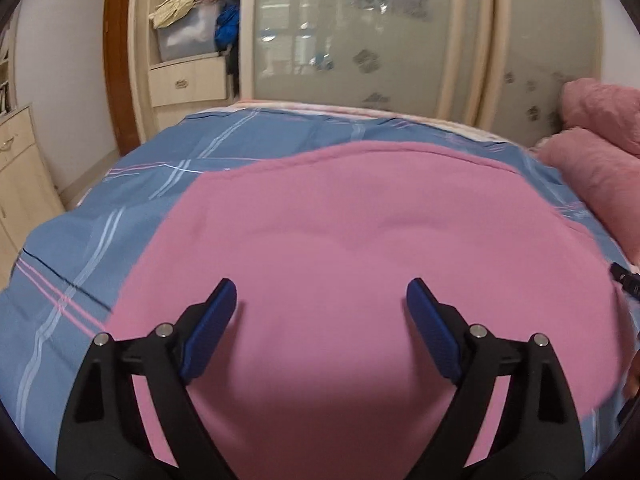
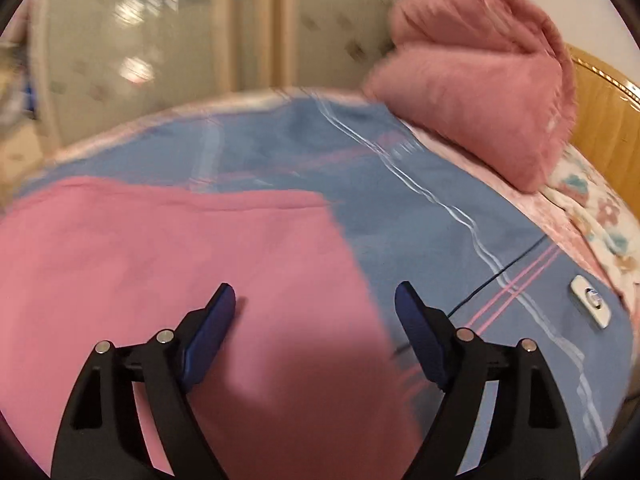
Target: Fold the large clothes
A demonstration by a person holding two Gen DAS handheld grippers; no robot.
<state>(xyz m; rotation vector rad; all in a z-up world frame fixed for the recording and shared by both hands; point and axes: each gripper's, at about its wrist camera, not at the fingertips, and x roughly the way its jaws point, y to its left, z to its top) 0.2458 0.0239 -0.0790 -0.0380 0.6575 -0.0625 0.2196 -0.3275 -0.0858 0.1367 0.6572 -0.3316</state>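
A large pink garment (image 1: 360,240) lies flat on the blue plaid bed sheet (image 1: 120,184). My left gripper (image 1: 322,300) is open and empty, hovering over the garment's near middle. In the right wrist view the same pink garment (image 2: 160,264) fills the left side, with its right edge running down between the fingers. My right gripper (image 2: 316,304) is open and empty above that right edge, with one finger over the garment and the other over the blue sheet (image 2: 440,208).
A folded pink fluffy blanket (image 2: 480,80) sits at the head of the bed by the wooden headboard (image 2: 608,112). A white remote-like object (image 2: 592,300) and a thin dark cable (image 2: 500,276) lie on the sheet. A wardrobe with frosted doors (image 1: 360,40) stands behind.
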